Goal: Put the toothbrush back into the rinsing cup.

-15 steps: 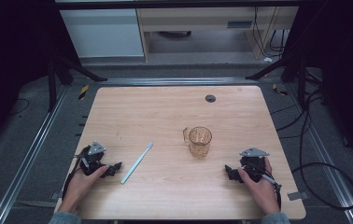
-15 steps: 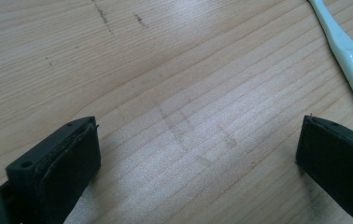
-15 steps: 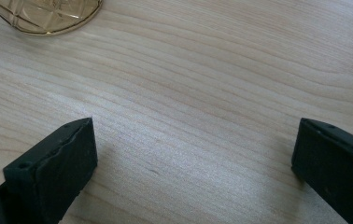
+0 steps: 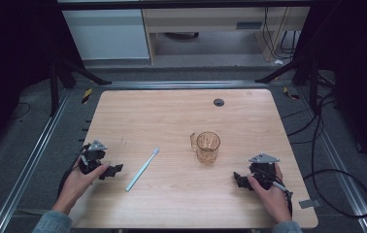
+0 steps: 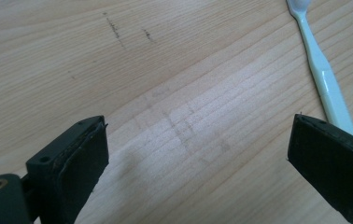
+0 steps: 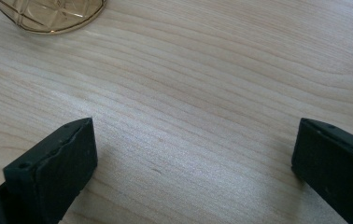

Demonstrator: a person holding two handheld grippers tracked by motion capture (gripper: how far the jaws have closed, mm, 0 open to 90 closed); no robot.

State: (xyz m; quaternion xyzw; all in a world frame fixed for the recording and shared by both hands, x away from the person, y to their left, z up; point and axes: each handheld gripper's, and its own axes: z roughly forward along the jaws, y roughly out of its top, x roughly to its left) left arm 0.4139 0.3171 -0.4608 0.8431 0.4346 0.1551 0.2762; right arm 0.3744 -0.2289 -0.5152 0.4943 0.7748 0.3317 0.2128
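- High view: the worktop (image 4: 172, 116) is a pale wooden board with rounded corners, set in a metal frame over a dark floor.
- A person's two hands come in from the near edge, each with tongs resting low on the wood.
- Left tongs (image 4: 114, 169) lie near the left edge, pointing right toward the toothbrush; in the left gripper view the jaws stand wide apart with bare wood between them (nothing held).
- Right tongs (image 4: 238, 179) lie near the right front corner, pointing left; in the right gripper view the jaws are likewise spread wide over bare wood, gripping nothing.
- The cup (image 4: 207, 147), amber and see-through with a handle on its left, stands upright right of centre, near the right tongs but apart from them.
- The toothbrush (image 4: 142, 169), pale, lies flat and slanted, head away from the person, just beside the left tongs' tips without touching.
- A small dark disc (image 4: 219, 102) sits near the far edge.
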